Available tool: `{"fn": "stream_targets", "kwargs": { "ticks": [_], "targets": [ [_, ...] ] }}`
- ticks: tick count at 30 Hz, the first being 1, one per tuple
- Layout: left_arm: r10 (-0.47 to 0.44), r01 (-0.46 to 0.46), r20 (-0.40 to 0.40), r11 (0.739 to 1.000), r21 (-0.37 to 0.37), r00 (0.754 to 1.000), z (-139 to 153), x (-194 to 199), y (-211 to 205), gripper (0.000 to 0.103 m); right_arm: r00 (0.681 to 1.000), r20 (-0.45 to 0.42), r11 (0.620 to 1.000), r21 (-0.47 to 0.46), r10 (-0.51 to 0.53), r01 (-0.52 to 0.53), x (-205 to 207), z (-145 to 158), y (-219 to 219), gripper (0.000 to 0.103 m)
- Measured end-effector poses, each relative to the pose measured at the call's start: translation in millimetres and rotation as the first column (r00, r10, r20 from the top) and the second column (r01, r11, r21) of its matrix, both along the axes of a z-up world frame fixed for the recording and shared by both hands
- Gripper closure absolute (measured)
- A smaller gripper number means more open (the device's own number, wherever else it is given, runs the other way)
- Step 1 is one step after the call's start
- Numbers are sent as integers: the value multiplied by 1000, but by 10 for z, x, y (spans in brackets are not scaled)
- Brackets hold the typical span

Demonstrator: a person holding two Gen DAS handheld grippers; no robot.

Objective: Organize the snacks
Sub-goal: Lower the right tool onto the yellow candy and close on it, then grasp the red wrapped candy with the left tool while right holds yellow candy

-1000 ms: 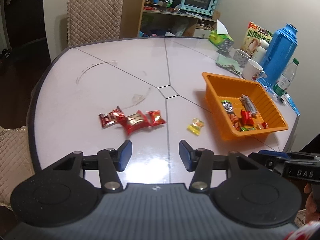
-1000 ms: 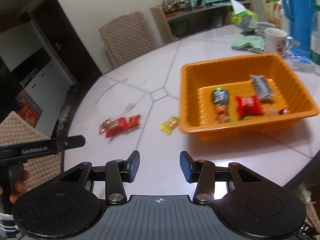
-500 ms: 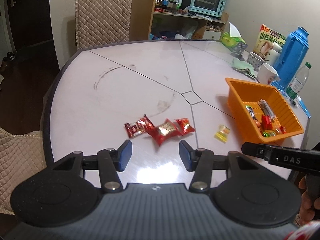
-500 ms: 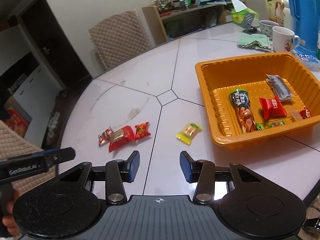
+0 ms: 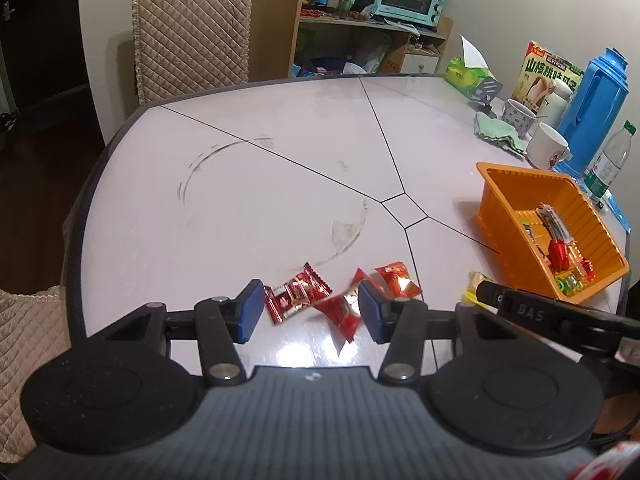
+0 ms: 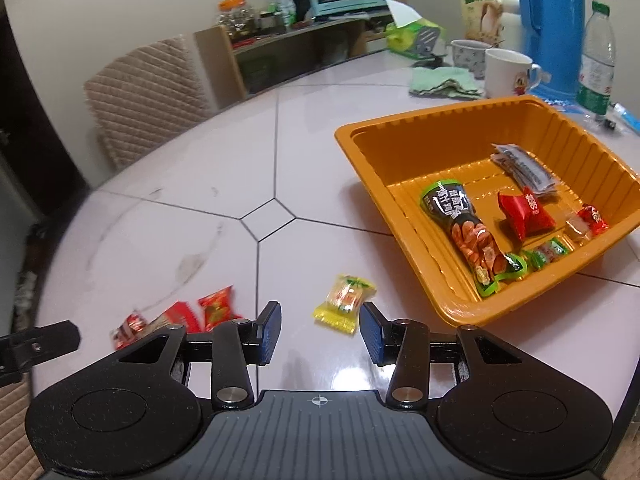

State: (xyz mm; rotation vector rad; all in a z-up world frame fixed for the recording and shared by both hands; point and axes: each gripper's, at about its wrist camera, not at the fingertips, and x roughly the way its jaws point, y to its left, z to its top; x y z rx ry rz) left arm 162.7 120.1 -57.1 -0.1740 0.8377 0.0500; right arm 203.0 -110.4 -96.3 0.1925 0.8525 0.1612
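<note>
While both claws gape empty, the left claw [image 5: 311, 312] partly hides one red snack [image 5: 340, 312].

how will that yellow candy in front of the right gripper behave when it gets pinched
The yellow candy looks small and light, so a nudge may skid it across the glossy table. Its crinkly wrapper will probably crush and slip. It lies flat, so rolling seems unlikely.

Dim room — glare on table [image 5: 296, 356], fisheye-warped edges.
</note>
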Motion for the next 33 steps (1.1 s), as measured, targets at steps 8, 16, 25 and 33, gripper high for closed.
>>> {"fn": "stream_targets", "kwargs": {
  "ticks": [8, 16, 25, 33],
  "targets": [
    [-23, 23, -20, 1000, 0, 1000, -126, 205, 66, 55, 998, 8, 991, -111, -68, 69, 152, -182, 205, 58],
    [-36, 36, -35, 999, 1, 999, -201, 330, 87, 56, 996, -7, 980, -177, -91, 88, 276, -350, 346, 58],
    [-91, 91, -36, 996, -19, 995, -229, 417, -36, 56, 1000, 16, 989, -147, -19, 21, 259, -379, 297, 74],
    [-158, 156, -34, 987, -42, 987, -244, 550, -258, 62, 995, 67, 997, -42, 73, -70, 208, -181, 225, 81]
  ]
}}
